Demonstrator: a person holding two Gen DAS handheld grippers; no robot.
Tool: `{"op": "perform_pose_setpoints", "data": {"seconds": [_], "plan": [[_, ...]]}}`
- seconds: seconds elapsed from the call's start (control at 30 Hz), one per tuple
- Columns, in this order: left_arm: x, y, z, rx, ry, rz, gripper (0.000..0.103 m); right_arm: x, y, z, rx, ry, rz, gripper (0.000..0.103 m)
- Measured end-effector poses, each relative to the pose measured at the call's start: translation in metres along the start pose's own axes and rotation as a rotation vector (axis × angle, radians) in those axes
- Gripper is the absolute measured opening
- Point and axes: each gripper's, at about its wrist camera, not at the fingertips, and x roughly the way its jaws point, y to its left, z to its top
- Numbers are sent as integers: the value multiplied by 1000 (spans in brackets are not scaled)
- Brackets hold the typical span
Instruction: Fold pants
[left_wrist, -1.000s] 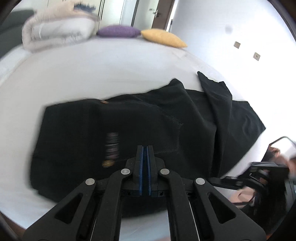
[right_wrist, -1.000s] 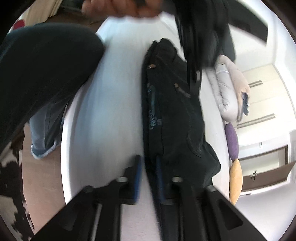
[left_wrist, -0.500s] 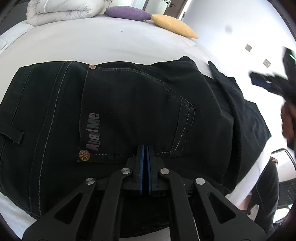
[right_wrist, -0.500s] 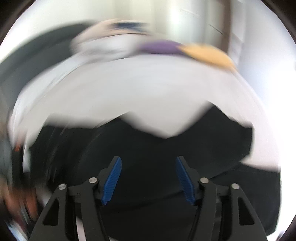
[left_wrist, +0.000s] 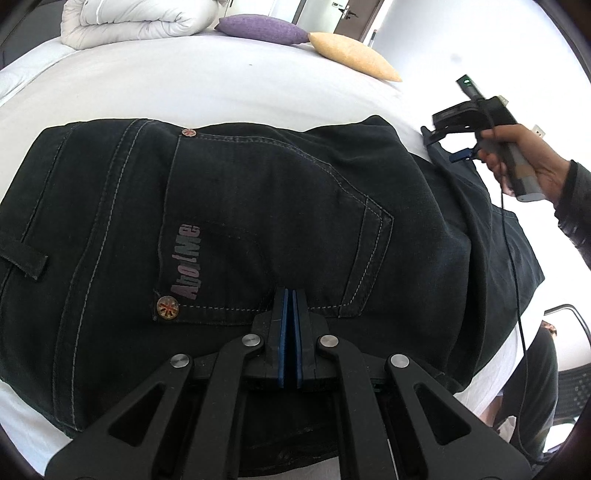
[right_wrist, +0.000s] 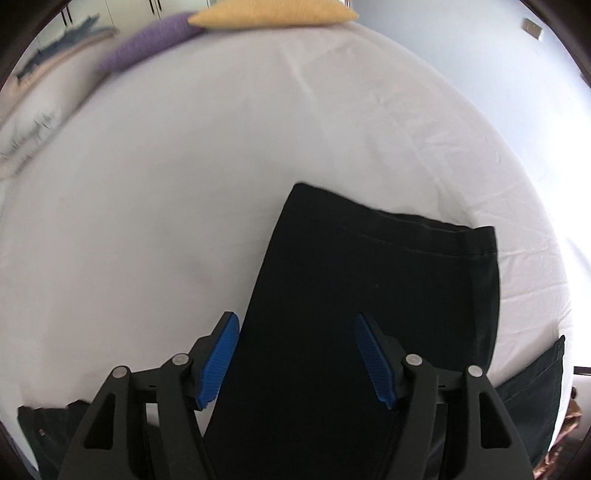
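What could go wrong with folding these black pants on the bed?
The right gripper is opening above the black denim pants with nothing pinched, so a grab might catch only one layer. The pants lie near the white bed sheet's edge and could slide off. The shut left gripper may rumple the pocket.

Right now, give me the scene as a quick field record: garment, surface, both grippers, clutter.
garment: black pants, lying flat, back pocket up, legs toward the right gripper
surface: white bed sheet
left gripper: shut, tips at the back pocket's edge; whether cloth is pinched cannot be told
right gripper: jaws opening, over the leg end, pads not pressing
clutter: purple pillow, yellow pillow, rolled duvet at the far end
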Motion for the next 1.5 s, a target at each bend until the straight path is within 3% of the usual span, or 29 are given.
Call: {"op": "perform_pose_setpoints", "data": {"seconds": [0.27, 0.43, 0.53, 0.57, 0.6, 0.67, 0.8, 0.9, 1.0, 1.13, 1.3, 1.4, 1.43, 1.47, 1.5], "plan": [[0, 3, 1, 1, 5, -1, 2, 11, -11, 3, 59, -13, -60, 73], [0, 0, 3, 4, 7, 12, 2, 16, -19, 3, 54, -25, 13, 70], [-1, -2, 3, 10, 6, 21, 2, 16, -17, 5, 8, -33, 44, 47], [-1, -2, 3, 9, 6, 23, 2, 14, -20, 5, -1, -36, 51, 24], [-1, -2, 2, 10, 6, 24, 2, 10, -23, 6, -10, -35, 63, 9], [-1, -2, 2, 9, 6, 22, 2, -1, -37, 6, 3, -60, 104, 4], [-1, 0, 2, 4, 7, 18, 2, -43, -84, -2, 68, -169, 208, 4], [-1, -2, 2, 5, 10, 26, 2, -79, -128, -27, 134, -260, 273, 4], [0, -2, 5, 0, 17, 24, 2, -111, -195, -67, 255, -338, 370, 4], [2, 0, 8, -11, 31, 17, 2, -140, -263, -151, 442, -421, 454, 4], [3, -4, 13, -5, 53, 35, 2, -95, -346, -256, 724, -361, 475, 7], [2, -5, 14, -2, 66, 46, 2, -74, -359, -280, 814, -328, 526, 9], [1, -6, 15, -3, 70, 51, 2, -69, -355, -284, 835, -328, 553, 11], [1, -6, 16, -6, 74, 56, 2, -67, -354, -286, 850, -331, 576, 27], [2, -7, 16, -9, 75, 62, 2, -68, -349, -286, 855, -335, 580, 54]]}}
